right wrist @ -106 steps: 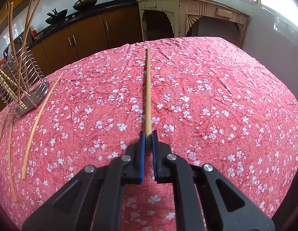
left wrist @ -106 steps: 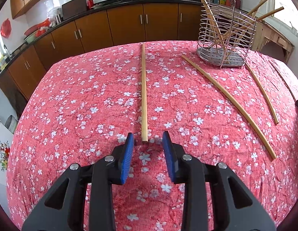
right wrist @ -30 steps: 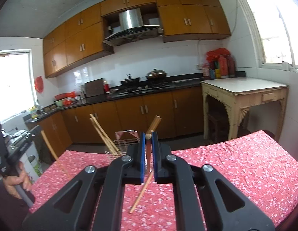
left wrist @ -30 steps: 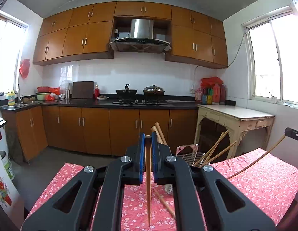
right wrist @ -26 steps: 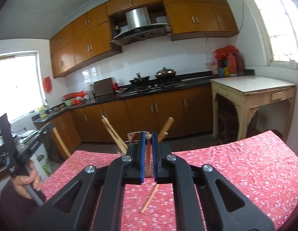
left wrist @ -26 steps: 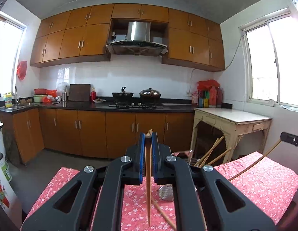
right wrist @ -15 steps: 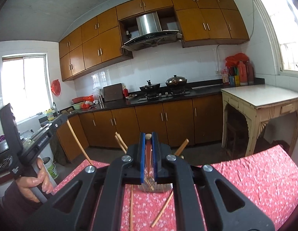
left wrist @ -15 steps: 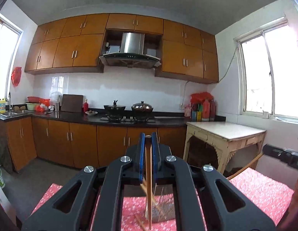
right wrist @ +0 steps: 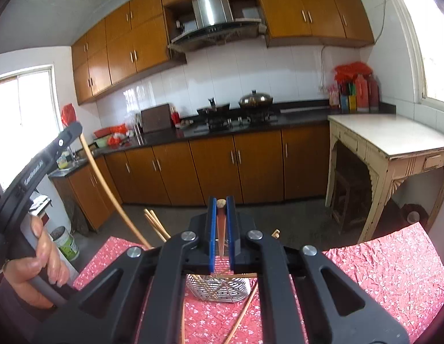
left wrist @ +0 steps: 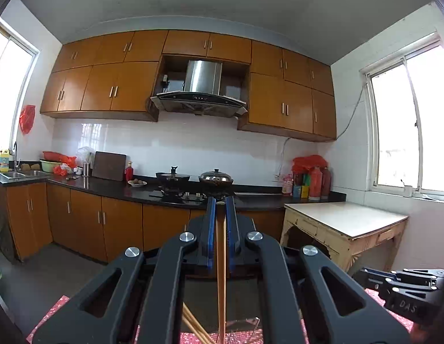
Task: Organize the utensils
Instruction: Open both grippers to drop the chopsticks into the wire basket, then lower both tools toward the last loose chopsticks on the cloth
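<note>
My left gripper (left wrist: 221,204) is shut on a wooden chopstick (left wrist: 221,272) that hangs straight down between its blue pads. Its lower end reaches the wire utensil holder (left wrist: 242,331) at the bottom edge, beside other chopsticks (left wrist: 193,328). My right gripper (right wrist: 221,204) is shut on a second chopstick (right wrist: 221,229), which points down at the wire holder (right wrist: 219,286) on the red floral tablecloth (right wrist: 379,272). The left gripper (right wrist: 74,132) also shows at the left of the right wrist view, with its chopstick (right wrist: 107,189) slanting down toward the holder. The right gripper (left wrist: 371,275) shows at the lower right of the left wrist view.
A hand (right wrist: 35,258) holds the left gripper's handle. Several chopsticks (right wrist: 156,223) stand in the holder; loose chopsticks (right wrist: 242,315) lie on the cloth in front of it. Beyond stand brown cabinets, a stove with pots (right wrist: 254,99) and a cream side table (right wrist: 388,134).
Both grippers have risen and moved forward over the wire holder, each still shut on its chopstick. The tablecloth has almost dropped out of the left wrist view.
</note>
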`<state>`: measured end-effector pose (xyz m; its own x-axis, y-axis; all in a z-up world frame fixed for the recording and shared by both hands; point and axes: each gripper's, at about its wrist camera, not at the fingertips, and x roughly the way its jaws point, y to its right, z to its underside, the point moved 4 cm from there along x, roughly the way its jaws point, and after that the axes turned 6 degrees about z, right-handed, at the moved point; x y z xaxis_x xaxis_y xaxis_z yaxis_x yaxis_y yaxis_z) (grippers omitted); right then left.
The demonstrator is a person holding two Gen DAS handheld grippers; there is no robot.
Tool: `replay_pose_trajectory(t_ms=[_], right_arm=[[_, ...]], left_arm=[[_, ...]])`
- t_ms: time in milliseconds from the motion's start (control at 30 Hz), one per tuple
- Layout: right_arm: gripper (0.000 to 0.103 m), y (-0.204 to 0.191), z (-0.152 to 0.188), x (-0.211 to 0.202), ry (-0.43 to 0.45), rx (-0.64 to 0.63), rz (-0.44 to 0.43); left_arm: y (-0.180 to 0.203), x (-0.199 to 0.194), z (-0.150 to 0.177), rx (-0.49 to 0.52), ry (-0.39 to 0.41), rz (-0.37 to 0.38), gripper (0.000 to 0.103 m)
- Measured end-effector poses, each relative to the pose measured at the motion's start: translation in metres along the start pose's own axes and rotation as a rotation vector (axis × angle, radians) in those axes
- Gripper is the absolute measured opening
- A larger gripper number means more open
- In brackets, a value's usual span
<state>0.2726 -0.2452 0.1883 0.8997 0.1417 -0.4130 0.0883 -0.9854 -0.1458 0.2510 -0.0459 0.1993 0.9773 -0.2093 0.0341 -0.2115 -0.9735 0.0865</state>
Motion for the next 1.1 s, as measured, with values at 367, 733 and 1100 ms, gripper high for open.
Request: replay_pose_trajectory(t_ms=[367, 733, 1100], right_arm=[[0.008, 0.006, 0.0, 0.092, -0.228, 0.043, -0.011], [0.026, 0.025, 0.003, 0.118, -0.217, 0.06, 0.088], [0.034, 0.063, 0.026, 0.049, -0.141, 0.139, 0.143]], left_arm=[[-0.007, 0.065, 0.061, -0.016, -0.141, -0.045, 0.007], [-0.043, 0.08, 0.076, -0.09, -0.208, -0.113, 0.024], [-0.076, 0.014, 0.063, -0.092, -0.221, -0.174, 0.039]])
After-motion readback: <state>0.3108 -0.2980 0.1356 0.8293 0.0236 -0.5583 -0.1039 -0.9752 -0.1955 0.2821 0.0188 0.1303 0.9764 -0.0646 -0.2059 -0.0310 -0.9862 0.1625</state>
